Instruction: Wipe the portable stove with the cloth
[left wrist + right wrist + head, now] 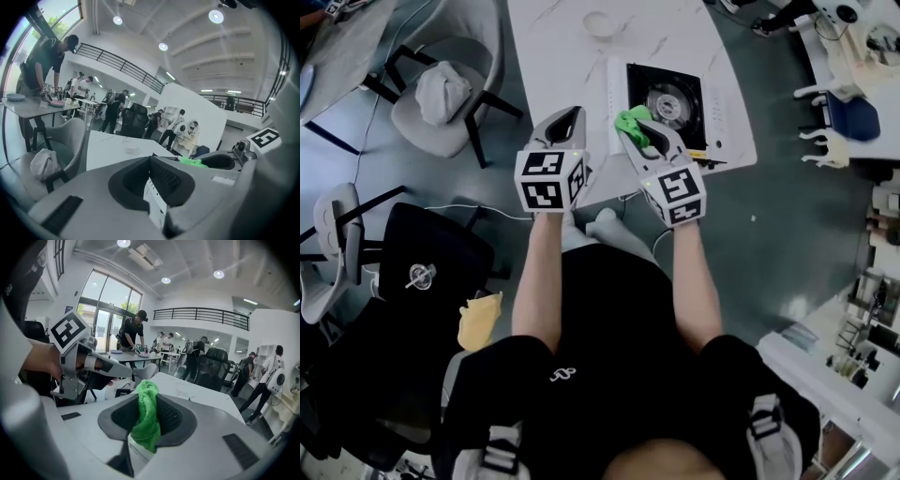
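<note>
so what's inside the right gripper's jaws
A green cloth, pinched between the right gripper's jaws. It bunches above the pads and hangs below them. It covers the pad faces where they grip it, and in the head view it hides part of the stove's left edge.

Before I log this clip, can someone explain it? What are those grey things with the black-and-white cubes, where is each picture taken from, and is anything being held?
There is no robot here. A person holds a two-jawed tool with a marker cube in each hand. The head view comes from a camera on the person's head, looking down. The other two cameras ride on the tools and look along their jaws. The white table carries a portable stove and a small bowl. The right hand-held gripper is shut on a green cloth at the stove's near left edge. The left hand-held gripper is shut and empty.
</note>
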A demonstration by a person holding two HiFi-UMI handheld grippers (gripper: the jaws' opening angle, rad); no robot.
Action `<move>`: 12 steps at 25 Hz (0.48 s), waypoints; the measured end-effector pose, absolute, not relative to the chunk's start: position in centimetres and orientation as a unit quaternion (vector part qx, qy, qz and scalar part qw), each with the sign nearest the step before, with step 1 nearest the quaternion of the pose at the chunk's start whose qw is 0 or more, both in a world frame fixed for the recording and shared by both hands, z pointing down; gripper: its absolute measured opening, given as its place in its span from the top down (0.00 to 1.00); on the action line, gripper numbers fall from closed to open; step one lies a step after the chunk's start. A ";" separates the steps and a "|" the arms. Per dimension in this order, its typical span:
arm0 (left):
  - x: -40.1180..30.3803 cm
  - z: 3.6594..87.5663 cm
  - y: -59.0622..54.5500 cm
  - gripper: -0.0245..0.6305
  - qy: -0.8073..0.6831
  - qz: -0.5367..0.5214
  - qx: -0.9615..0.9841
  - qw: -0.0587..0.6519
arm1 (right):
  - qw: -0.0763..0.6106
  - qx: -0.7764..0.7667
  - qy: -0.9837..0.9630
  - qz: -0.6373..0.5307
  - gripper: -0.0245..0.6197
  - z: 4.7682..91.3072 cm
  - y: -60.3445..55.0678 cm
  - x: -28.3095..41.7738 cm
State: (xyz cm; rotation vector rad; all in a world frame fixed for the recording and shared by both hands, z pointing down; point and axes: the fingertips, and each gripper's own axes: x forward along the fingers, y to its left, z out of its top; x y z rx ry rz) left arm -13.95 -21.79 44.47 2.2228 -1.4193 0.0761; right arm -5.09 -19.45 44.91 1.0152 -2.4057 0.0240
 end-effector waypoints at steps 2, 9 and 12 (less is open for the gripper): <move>-14.3 44.5 -21.9 0.96 -0.523 0.026 0.814 0.251 | 0.272 0.369 -0.889 0.017 0.83 45.7 -19.5 -5.2; -15.2 44.8 -22.9 0.96 -0.539 0.023 0.803 0.253 | 0.293 0.345 -0.890 0.055 0.83 48.4 -20.4 -5.6; -15.6 45.5 -23.4 0.96 -0.542 0.024 0.798 0.261 | 0.301 0.344 -0.887 0.067 0.83 49.2 -21.1 -5.9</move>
